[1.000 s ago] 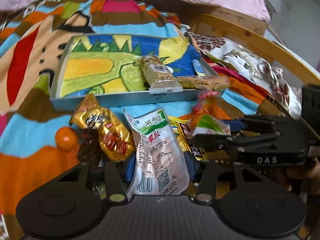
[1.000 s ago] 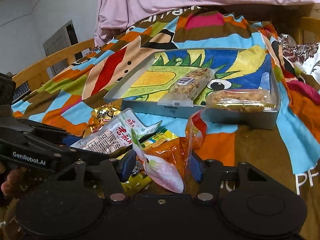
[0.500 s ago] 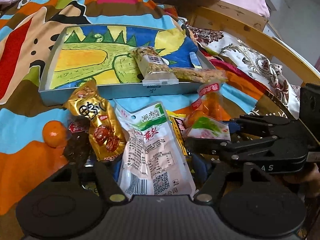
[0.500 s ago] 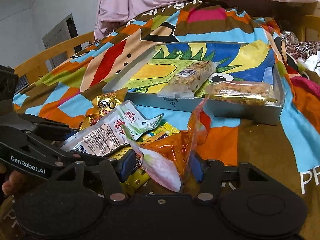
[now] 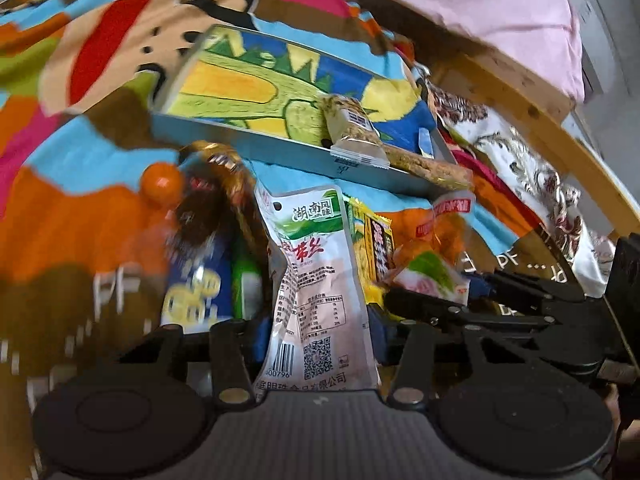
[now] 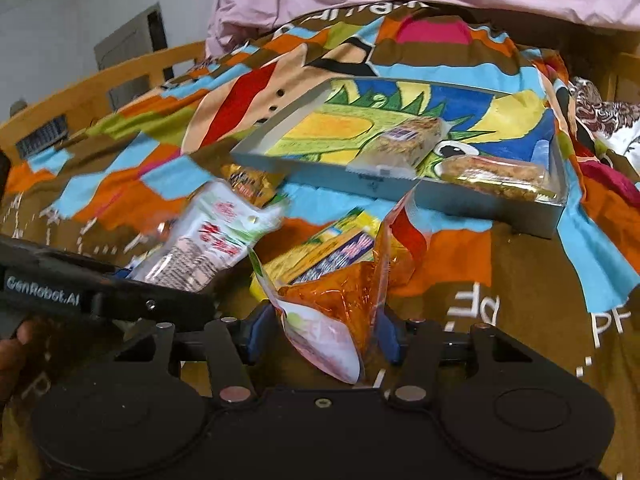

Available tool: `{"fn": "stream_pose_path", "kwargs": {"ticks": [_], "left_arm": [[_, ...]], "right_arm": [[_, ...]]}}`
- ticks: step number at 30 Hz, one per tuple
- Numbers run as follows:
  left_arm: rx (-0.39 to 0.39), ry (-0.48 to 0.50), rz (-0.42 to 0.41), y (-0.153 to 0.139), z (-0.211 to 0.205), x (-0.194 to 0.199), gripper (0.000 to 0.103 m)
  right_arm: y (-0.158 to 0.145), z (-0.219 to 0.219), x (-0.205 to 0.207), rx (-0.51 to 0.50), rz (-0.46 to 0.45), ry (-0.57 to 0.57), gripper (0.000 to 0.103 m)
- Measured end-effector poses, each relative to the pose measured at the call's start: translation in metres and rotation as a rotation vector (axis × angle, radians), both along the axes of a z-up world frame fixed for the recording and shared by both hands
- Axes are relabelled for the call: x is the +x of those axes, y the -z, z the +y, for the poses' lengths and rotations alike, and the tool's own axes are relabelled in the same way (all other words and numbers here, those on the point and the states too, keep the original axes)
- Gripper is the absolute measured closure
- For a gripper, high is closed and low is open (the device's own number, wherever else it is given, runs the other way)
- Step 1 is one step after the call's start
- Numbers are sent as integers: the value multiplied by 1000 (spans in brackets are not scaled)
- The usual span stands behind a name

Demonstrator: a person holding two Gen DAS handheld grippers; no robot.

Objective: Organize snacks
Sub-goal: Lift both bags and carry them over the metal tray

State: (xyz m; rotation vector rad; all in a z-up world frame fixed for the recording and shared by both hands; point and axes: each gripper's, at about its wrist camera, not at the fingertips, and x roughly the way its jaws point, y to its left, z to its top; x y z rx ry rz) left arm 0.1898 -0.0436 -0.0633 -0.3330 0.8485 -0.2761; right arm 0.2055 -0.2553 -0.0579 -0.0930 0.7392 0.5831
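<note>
The left gripper [image 5: 318, 334] has its jaws closing on a white and pale pink plastic snack pouch with a green top and red characters [image 5: 316, 280]; the blue pads sit against both sides of the pouch, which stands upright between them. The right gripper [image 6: 320, 336] is also closing its jaws, and it holds a crinkled orange translucent snack bag with a white and green corner [image 6: 340, 304], pressed between its blue pads.

Both grippers hang over a bed covered with a patchwork blanket of orange, blue, brown and red [image 5: 60, 220]. A shallow grey cardboard tray with a green dinosaur drawing on its floor [image 6: 360, 184] lies on the blanket beyond the held packets. Two clear-wrapped cereal bars lie in it: one [image 6: 404, 142] near the middle, the other [image 6: 496, 174] at the right end, resting on the front wall.

Between the tray and the grippers lies a loose pile: a yellow packet with dark print [image 5: 374, 244], a crumpled gold foil wrapper [image 5: 224, 160], a blue bag [image 5: 200, 288], and a small round orange fruit [image 5: 162, 184] off to the left. The left part of the left wrist view is blurred.
</note>
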Motion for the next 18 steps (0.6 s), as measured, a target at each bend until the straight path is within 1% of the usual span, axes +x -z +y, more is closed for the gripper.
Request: {"fn": "stream_pose_path", "kwargs": {"ticks": [4,9,11,15,18], "left_arm": [[7,-35,-14,5,-1,-29,52],[3,-59,-25,-1,5,-47,53],[-20,-71,-32,-4,11,-52,53],[-36,-85,-38,-8,15,-61,54],[-90,-125,-102,-15,19,-72,54]], "right_arm": [[-2,6,-16,-46,-5,-9,48],[-7,8,-30,-66,0,4,49],[-9,8,-34,-62,1,16,50],[-15,7,-42,-48,-13,28,50],[-22,6,-50,-38,-49,28,50]]}}
